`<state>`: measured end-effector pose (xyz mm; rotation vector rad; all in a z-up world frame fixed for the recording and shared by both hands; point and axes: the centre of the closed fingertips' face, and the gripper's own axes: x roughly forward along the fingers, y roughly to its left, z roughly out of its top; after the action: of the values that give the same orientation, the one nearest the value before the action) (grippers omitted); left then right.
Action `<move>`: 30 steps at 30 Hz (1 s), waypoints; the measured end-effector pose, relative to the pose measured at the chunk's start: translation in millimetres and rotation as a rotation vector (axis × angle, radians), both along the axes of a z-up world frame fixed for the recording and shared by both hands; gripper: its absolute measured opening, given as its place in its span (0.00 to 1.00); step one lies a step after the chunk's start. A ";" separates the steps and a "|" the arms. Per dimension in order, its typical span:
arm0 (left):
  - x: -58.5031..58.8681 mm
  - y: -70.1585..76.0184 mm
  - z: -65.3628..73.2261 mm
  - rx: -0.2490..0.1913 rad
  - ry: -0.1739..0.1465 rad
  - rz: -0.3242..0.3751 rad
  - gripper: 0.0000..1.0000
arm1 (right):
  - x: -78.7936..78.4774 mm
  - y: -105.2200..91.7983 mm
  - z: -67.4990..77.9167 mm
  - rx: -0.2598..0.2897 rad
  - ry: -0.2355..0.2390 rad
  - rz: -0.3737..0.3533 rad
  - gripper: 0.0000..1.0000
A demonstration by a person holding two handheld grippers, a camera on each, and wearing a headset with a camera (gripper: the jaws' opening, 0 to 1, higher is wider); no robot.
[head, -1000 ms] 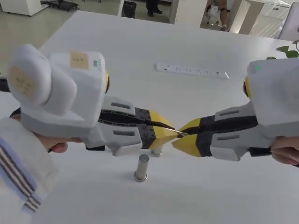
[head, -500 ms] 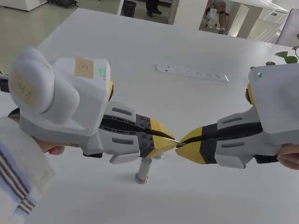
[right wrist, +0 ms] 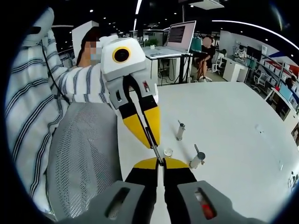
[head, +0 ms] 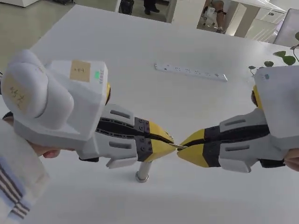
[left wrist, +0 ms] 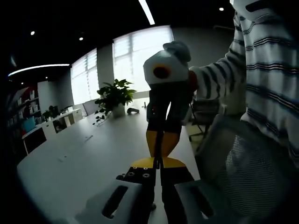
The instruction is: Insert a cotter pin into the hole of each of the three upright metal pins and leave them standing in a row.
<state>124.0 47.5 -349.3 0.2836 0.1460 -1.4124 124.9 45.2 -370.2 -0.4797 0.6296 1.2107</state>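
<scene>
White power strip (head: pixel 191 72), potted plant (left wrist: pixel 114 95)

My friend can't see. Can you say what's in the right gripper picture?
Two yellow-tipped grippers meet tip to tip, the right gripper at the bottom and the left gripper above it, both pinching one thin metal cotter pin. Behind them, short silver metal pins stand on the white table.

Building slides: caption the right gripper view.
Left gripper and right gripper pinch one thin metal cotter pin near three upright metal pins.
</scene>
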 end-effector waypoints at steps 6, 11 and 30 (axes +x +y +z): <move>-2.4 2.6 -2.8 -0.043 0.056 0.018 0.00 | -3.9 2.1 -2.0 -0.014 -0.019 0.038 0.00; -4.6 3.4 -7.7 -0.030 0.068 0.017 0.00 | -8.2 2.4 -7.3 -0.034 0.002 0.060 0.00; 7.5 12.2 -16.9 -0.005 0.074 0.074 0.14 | -3.1 3.5 -12.0 -0.093 -0.005 0.122 0.00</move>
<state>131.5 59.8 -366.2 0.2195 0.2114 -1.3502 121.8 48.7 -382.2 -0.6066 0.6624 1.2989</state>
